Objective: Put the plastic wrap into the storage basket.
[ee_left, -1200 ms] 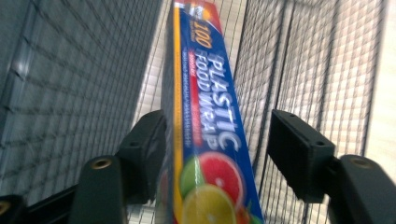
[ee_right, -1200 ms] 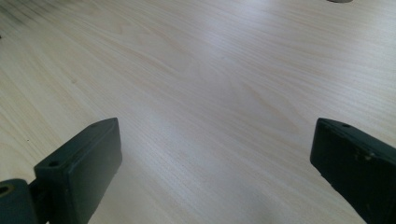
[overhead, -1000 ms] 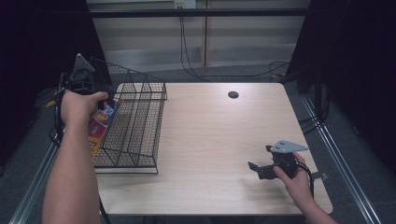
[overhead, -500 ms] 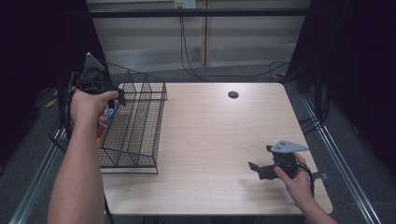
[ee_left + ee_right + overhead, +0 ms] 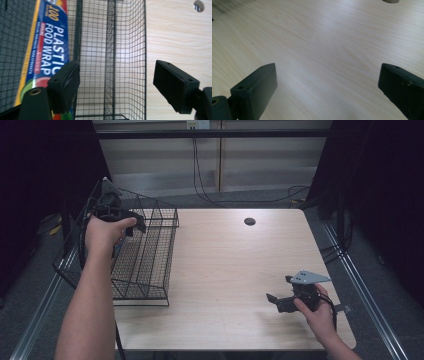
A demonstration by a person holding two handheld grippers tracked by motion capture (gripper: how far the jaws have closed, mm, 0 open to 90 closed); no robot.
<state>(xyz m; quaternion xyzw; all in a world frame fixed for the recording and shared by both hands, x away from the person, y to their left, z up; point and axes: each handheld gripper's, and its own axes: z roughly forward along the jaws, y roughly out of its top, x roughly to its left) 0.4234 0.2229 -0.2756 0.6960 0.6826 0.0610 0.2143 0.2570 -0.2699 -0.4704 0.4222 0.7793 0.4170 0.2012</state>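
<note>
From above, the left gripper (image 5: 134,222) hangs over a black wire basket (image 5: 150,265) on the pale woodgrain surface (image 5: 230,265); the right gripper (image 5: 281,292) rests low, fingers wide.

Left gripper view: fingers (image 5: 65,85) empty, just been opening; a glossy plastic wrap box (image 5: 47,42) lies beside the basket's grid.

Right gripper view: matte fingers (image 5: 254,87) spread over bare wood.

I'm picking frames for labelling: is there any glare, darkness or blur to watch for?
High view: dark surroundings, evenly lit table. Left gripper view: plastic wrap box lettering sharp, near jaws soft, basket floor washed out. Right gripper view: pale sheen across the wood, jaws blurred.
</note>
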